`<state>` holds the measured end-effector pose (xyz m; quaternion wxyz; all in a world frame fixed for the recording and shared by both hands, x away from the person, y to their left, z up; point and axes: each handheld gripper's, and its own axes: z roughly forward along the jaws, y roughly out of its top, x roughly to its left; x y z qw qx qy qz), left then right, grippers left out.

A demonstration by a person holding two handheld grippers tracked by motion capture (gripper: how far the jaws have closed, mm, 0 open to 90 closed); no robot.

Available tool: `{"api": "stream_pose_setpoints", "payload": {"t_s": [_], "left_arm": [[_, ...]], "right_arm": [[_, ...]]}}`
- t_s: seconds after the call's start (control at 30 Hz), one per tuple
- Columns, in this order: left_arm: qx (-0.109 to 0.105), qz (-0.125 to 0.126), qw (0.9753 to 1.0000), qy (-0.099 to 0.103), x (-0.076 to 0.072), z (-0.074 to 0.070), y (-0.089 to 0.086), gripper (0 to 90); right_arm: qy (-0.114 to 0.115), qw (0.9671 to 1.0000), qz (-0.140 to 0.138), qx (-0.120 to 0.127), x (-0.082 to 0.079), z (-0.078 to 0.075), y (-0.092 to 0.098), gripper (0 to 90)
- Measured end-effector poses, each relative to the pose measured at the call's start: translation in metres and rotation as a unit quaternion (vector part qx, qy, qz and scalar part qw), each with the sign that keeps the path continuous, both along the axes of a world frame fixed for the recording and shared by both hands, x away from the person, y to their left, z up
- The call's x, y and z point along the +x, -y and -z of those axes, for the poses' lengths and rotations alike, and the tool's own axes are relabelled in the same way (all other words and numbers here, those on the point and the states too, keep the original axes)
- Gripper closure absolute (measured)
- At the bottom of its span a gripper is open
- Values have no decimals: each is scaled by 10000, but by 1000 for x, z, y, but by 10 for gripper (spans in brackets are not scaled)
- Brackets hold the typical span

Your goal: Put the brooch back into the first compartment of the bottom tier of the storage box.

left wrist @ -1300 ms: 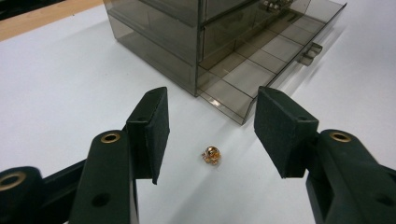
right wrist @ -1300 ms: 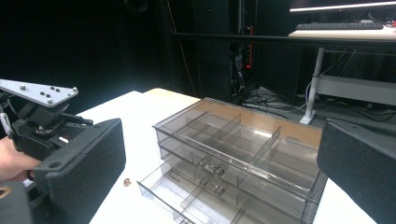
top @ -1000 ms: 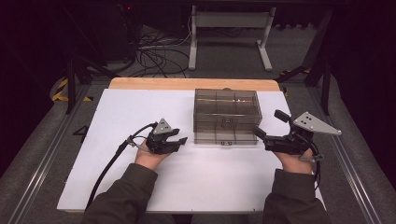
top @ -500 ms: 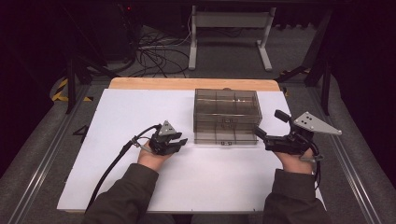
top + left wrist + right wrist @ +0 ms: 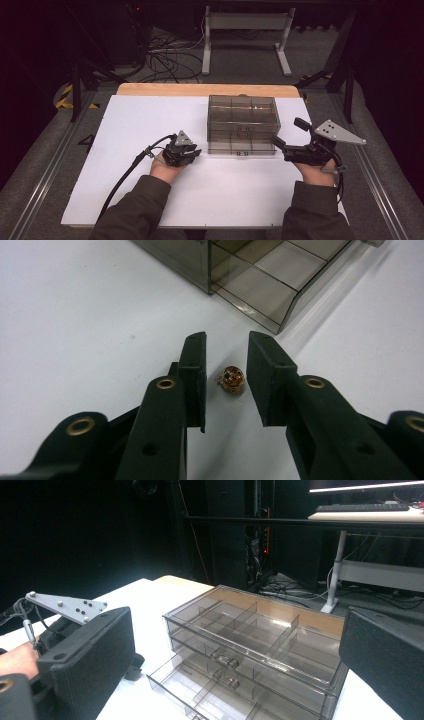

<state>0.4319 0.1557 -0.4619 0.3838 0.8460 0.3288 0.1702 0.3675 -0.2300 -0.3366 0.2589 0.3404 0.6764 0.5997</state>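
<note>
Left gripper (image 5: pixel 226 385) hangs over bare white table (image 5: pixel 125 130), jaws apart around a small amber bead (image 5: pixel 231 378), touching neither. Drawer box (image 5: pixel 241 124) sits just beyond. Right gripper (image 5: pixel 290 135) gapes wide beside the box.

Left tongs (image 5: pixel 226 385) parted, small amber bead (image 5: pixel 232 379) between jaws, smoky drawer box (image 5: pixel 260 275) beyond

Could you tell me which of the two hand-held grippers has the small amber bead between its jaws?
The left hand-held gripper: the bead lies on the white table between its open jaws, untouched. The right hand-held gripper has its jaws wide apart, facing the drawer box.
</note>
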Motion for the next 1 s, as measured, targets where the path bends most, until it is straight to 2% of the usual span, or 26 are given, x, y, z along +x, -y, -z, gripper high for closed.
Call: {"api": "stream_pose_setpoints", "payload": {"t_s": [0.33, 0.63, 1.0], "left_arm": [[66, -43, 10000, -8, -1, 1, 3, 797], [99, -32, 9999, 72, -2, 0, 3, 801], [116, 22, 9995, 276, -5, -10, 10, 802]], "right_arm": [[2, 10000, -9, -1, 0, 0, -1, 22], [-3, 10000, -9, 2, 0, 0, -1, 22], [-1, 10000, -12, -1, 0, 0, -1, 22]]}}
